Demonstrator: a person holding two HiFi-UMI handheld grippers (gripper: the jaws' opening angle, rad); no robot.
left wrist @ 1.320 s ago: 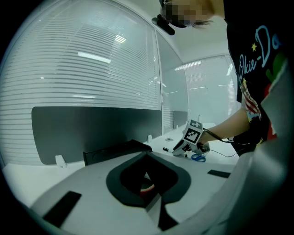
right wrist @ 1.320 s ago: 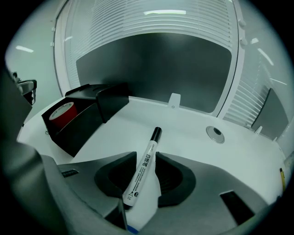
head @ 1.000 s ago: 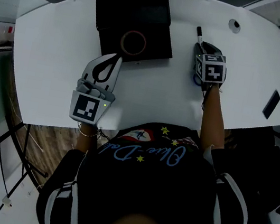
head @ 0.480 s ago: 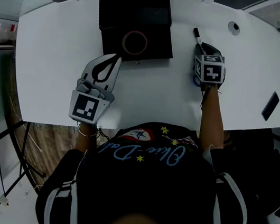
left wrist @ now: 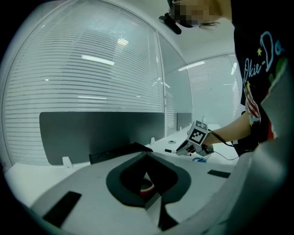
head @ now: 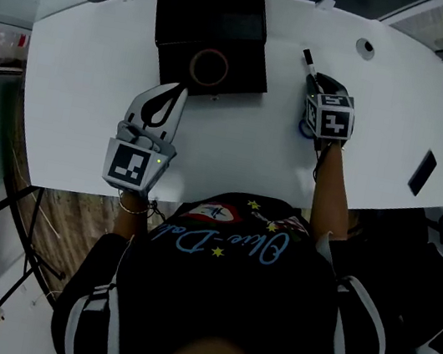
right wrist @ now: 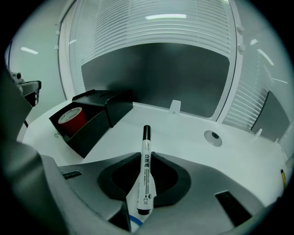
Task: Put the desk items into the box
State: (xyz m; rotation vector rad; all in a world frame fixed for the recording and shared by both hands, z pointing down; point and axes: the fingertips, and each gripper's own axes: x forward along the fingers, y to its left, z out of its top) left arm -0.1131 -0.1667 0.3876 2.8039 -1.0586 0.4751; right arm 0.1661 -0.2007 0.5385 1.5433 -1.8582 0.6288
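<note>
Jaws of our right gripper [right wrist: 147,155] have just been closing and now grasp the one white, black-capped marker pen [right wrist: 145,174] over open white desk [head: 244,146], right of the single black open-topped box [head: 170,57]. Our left gripper [head: 177,90] is clenched and empty beside that box. Only the head view shows one flat black slab [head: 420,171] near the desk's right edge.

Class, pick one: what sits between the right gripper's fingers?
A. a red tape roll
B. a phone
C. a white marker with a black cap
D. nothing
C: in the right gripper view the right gripper has just been closing its fingers, and they now pinch the white marker.
</note>
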